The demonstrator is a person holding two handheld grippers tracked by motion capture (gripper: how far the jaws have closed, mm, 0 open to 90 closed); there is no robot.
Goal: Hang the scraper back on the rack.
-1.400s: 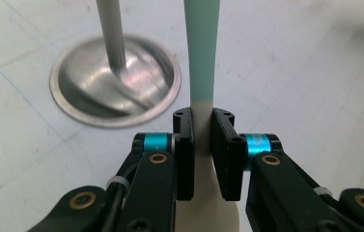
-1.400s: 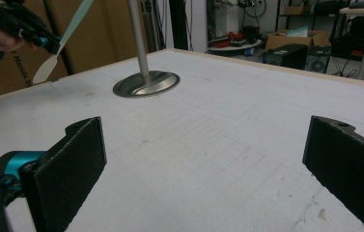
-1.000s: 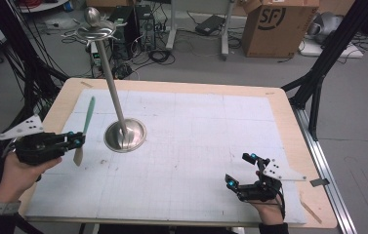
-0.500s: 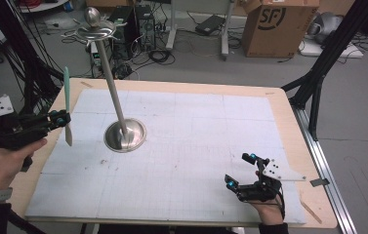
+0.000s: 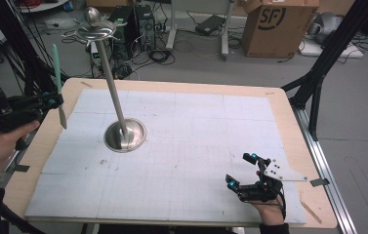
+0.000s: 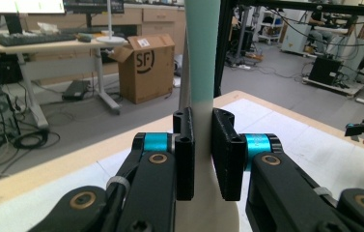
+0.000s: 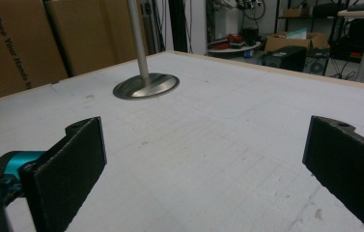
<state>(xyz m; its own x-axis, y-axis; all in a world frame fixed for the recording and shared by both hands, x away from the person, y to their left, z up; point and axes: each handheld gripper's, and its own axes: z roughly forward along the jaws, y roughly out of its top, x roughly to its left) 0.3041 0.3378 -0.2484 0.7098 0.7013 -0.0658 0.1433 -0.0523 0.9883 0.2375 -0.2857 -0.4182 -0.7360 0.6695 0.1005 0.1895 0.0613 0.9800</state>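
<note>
you've lifted the spatula (image 5: 58, 85) clear of the mat, left gripper (image 5: 50, 101) clamped on it; hanging it on the stand (image 5: 115, 97) remains, right gripper (image 5: 244, 171) spread, idle.

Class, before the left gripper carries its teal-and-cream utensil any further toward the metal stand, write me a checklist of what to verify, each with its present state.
1. Left gripper shut on the utensil: ok, both pads press its handle.
2. Utensil upright in the grip: ok, it stands nearly vertical, teal end up.
3. Utensil clear of the mat: ok, its lower end hangs above the mat's left edge.
4. Metal stand seated on its round base: ok, though its pole looks tilted from above.
5. Hooks at the stand's top free: cannot tell, too small.
6. Right gripper out of the way: ok, open at the near right corner.
</note>
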